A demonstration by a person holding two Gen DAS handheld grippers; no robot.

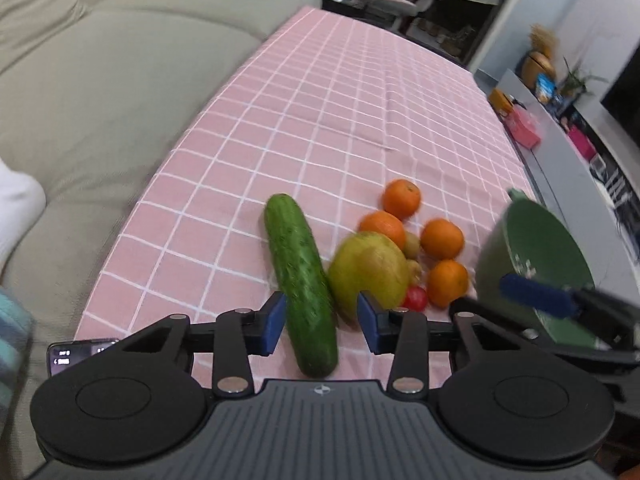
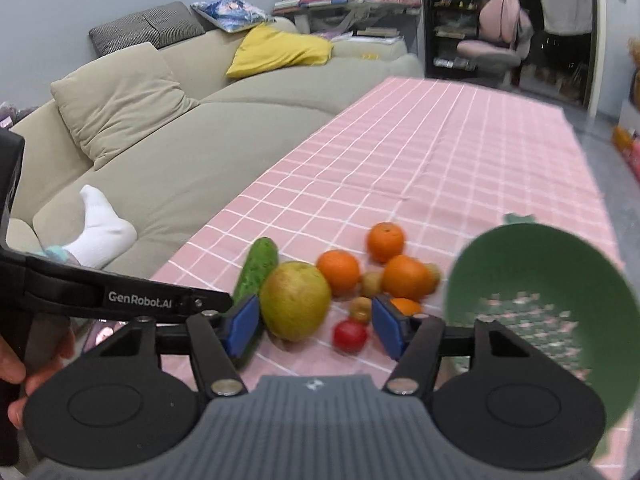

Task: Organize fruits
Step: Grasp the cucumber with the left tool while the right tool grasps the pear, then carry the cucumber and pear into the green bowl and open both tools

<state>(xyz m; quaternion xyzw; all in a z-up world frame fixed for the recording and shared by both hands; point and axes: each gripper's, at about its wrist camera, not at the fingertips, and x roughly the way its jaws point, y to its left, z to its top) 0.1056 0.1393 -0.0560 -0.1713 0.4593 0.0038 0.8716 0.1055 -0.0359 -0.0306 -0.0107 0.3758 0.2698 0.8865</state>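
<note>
Hovering low over the pink checked tabletop (image 1: 360,92), both claws sit at the near end by the fruit pile. Left claw (image 1: 325,322) is about half open, straddling the near end of the cucumber (image 1: 298,276); pads are close on either side, but contact can't be told, some blur. Cucumber lies lengthwise, near-to-far, at the left of the pile. Just right of it, touching or nearly so, is a big yellow-green fruit (image 1: 368,266), maybe a pear or apple.

Right claw (image 2: 314,326) is also about half open, empty, with that yellow-green fruit partly between its blue pads (image 2: 244,322) and a small red tomato (image 2: 350,335) in the gap too; nothing gripped.

Four oranges cluster right of and beyond the big fruit, the farthest one (image 1: 401,199) a bit apart. Two or three small brownish-green fruits (image 2: 371,283) are tucked among them, kind unclear.

Green bowl (image 2: 540,276), perforated bottom like a colander, stands at the right edge of the pile, tilted toward the fruit, blurred. Beige sofa (image 2: 192,160) runs along the tabletop's left side, with a white-socked foot (image 2: 102,232) on it.
</note>
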